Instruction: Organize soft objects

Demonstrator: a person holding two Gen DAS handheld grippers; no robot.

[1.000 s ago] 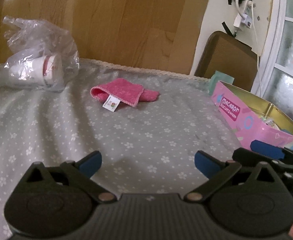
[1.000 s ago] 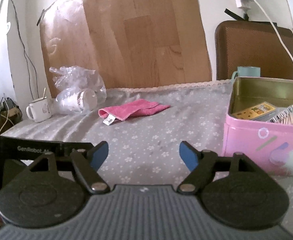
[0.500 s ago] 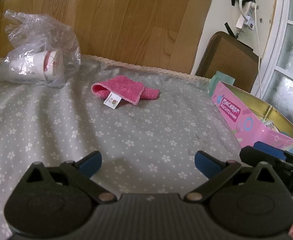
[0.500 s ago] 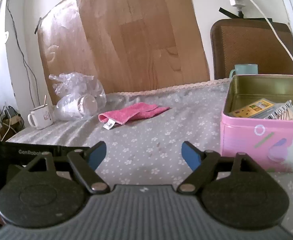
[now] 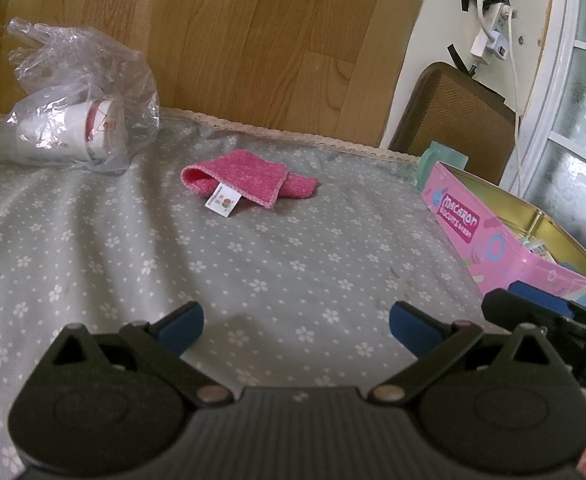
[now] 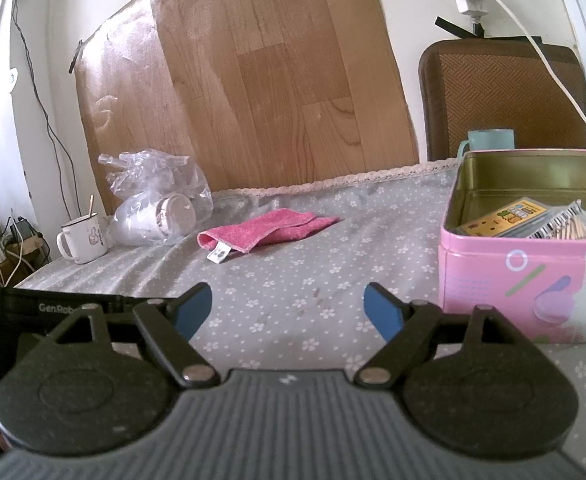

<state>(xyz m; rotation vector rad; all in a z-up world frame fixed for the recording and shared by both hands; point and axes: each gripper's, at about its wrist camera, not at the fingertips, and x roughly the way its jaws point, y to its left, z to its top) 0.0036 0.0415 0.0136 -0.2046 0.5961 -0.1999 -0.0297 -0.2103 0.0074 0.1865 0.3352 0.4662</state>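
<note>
At far left, a bagged cup (image 5: pixel 73 132); mid-table, the folded pink cloth (image 5: pixel 249 178) — light, limp, best pinched at its doubled edge. Left gripper (image 5: pixel 295 326) and right gripper (image 6: pixel 289 306) both gape, empty — well short.

Pink terry cloth (image 5: pixel 249 176), folded, white label at front edge; lying flat on the flower-print bench (image 5: pixel 293 264) cover, mid-surface.
</note>
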